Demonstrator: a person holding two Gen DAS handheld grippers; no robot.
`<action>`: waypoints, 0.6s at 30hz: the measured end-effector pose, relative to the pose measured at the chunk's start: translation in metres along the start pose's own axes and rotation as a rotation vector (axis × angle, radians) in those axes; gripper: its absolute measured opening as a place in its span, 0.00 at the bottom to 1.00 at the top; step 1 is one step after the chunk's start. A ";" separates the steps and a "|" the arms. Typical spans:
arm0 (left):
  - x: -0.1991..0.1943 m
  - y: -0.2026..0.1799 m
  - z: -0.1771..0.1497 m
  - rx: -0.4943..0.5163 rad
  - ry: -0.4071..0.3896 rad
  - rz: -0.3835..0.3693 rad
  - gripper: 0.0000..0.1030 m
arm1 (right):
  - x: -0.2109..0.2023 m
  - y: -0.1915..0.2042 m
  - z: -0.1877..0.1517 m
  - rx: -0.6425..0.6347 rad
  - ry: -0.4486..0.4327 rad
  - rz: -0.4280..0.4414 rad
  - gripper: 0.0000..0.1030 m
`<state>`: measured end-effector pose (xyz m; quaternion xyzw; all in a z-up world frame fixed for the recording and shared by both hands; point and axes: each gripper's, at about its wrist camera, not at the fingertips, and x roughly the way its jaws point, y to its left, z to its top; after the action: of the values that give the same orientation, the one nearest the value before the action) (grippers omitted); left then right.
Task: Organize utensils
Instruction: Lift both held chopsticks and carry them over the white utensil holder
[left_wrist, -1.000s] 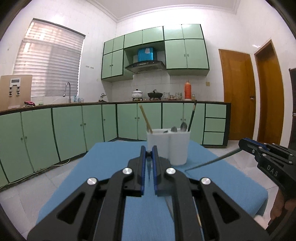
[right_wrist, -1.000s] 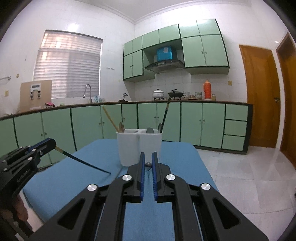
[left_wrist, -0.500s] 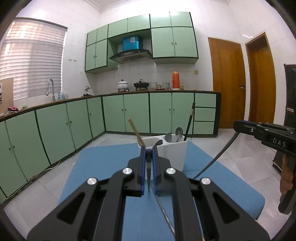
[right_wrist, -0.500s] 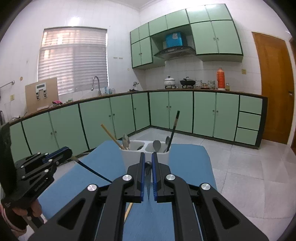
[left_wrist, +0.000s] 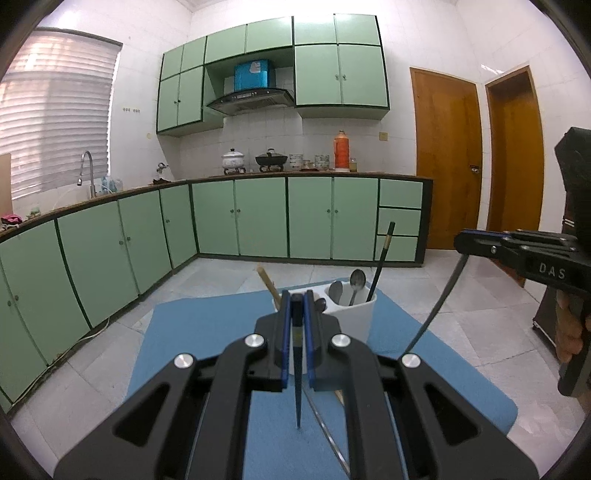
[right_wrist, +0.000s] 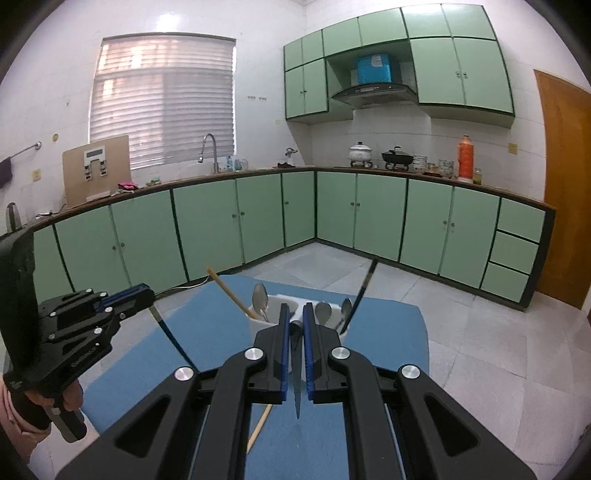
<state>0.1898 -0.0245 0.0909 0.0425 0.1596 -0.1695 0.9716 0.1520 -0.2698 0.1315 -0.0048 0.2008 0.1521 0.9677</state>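
Note:
A white two-compartment utensil holder (left_wrist: 354, 314) stands on the blue table mat (left_wrist: 207, 332); it also shows in the right wrist view (right_wrist: 258, 326). It holds spoons, a wooden chopstick (right_wrist: 231, 293) and a dark chopstick (left_wrist: 380, 266). My left gripper (left_wrist: 296, 306) is shut on a dark chopstick (left_wrist: 297, 387) pointing down at the mat. My right gripper (right_wrist: 294, 317) is shut on another dark chopstick (right_wrist: 296, 384); from the left wrist view that chopstick (left_wrist: 436, 306) hangs down to the right of the holder.
A wooden chopstick (right_wrist: 260, 424) and a thin metal utensil (left_wrist: 325, 424) lie on the mat near me. Green kitchen cabinets (left_wrist: 258, 218) run along the walls behind. Tiled floor (right_wrist: 498, 350) surrounds the table.
Both grippers have risen and tilted down over the mat, each still holding its chopstick. The holder now sits lower in both views.

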 end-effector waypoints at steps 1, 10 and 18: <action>0.000 0.000 0.004 0.001 0.003 -0.003 0.06 | 0.000 -0.001 0.006 0.001 0.004 0.012 0.07; 0.006 0.003 0.060 0.023 -0.048 -0.024 0.06 | 0.006 -0.007 0.065 -0.018 -0.009 0.017 0.07; 0.020 -0.001 0.118 -0.013 -0.112 -0.065 0.06 | 0.018 -0.020 0.128 -0.017 -0.001 0.029 0.07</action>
<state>0.2423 -0.0483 0.1957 0.0213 0.1071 -0.2022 0.9732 0.2231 -0.2749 0.2409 -0.0103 0.1990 0.1679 0.9654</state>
